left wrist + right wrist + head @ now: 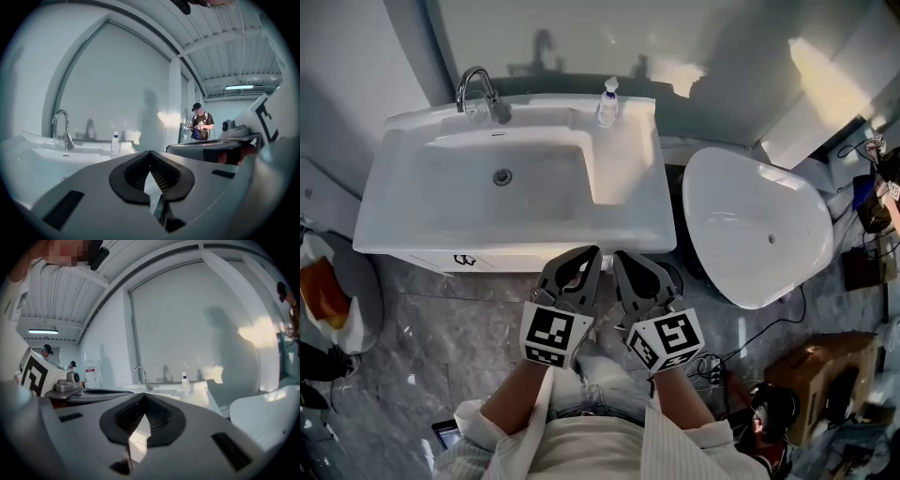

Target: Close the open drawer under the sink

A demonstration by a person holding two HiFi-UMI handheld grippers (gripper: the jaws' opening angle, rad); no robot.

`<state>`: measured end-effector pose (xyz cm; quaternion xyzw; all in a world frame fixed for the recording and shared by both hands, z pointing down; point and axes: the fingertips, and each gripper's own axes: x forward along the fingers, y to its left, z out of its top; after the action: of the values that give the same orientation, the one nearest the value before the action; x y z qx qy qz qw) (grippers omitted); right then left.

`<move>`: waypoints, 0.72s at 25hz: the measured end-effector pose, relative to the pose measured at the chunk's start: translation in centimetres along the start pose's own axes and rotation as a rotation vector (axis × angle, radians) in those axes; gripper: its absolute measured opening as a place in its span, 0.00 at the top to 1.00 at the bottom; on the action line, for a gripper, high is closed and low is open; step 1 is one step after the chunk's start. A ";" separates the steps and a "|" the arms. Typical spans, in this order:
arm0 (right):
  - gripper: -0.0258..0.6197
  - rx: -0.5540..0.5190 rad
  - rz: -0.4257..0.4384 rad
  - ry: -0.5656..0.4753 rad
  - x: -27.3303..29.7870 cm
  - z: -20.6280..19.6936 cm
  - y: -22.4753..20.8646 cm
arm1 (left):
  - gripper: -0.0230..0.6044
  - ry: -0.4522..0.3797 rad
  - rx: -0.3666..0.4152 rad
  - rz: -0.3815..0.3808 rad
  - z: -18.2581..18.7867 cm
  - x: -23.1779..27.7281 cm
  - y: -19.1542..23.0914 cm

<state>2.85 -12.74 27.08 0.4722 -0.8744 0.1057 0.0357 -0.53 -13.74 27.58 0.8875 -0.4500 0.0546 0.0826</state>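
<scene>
Grippers are held side by side at six o'clock in the head view, tips pointing toward twelve. The left gripper (589, 251) and right gripper (622, 255) are just beside each other, with their marker cubes nearest the person. Each gripper's own view shows its dark ribbed pads meeting at the tips with nothing between them, so both are closed and empty.

The tips lie at the front rim of the white sink (623, 225), though whether they touch it cannot be told. The drawer (487, 262) shows only as a narrow white strip just under that rim, at nine o'clock from the left gripper; how far out it stands cannot be told.

The faucet (478, 92) stands at eleven o'clock, a pump bottle (607, 103) at twelve, and a toilet (750, 225) with its lid down at three.
</scene>
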 end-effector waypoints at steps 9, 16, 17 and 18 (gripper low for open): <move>0.95 -0.014 0.061 -0.012 -0.9 3.0 2.5 | 0.94 -0.034 0.008 -0.007 2.8 -2.5 -0.2; 0.95 -0.016 0.086 0.003 -0.9 2.9 3.4 | 0.94 -0.034 -0.004 0.015 2.6 -3.5 0.4; 0.95 -0.016 0.086 0.002 -0.9 2.9 3.4 | 0.94 -0.036 -0.004 0.014 2.7 -3.5 0.5; 0.95 -0.016 0.087 0.002 -0.9 2.9 3.5 | 0.94 -0.037 -0.003 0.013 2.7 -3.6 0.5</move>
<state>0.56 -10.82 23.56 0.4335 -0.8948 0.1005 0.0356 -2.96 -11.74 24.41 0.8852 -0.4575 0.0380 0.0752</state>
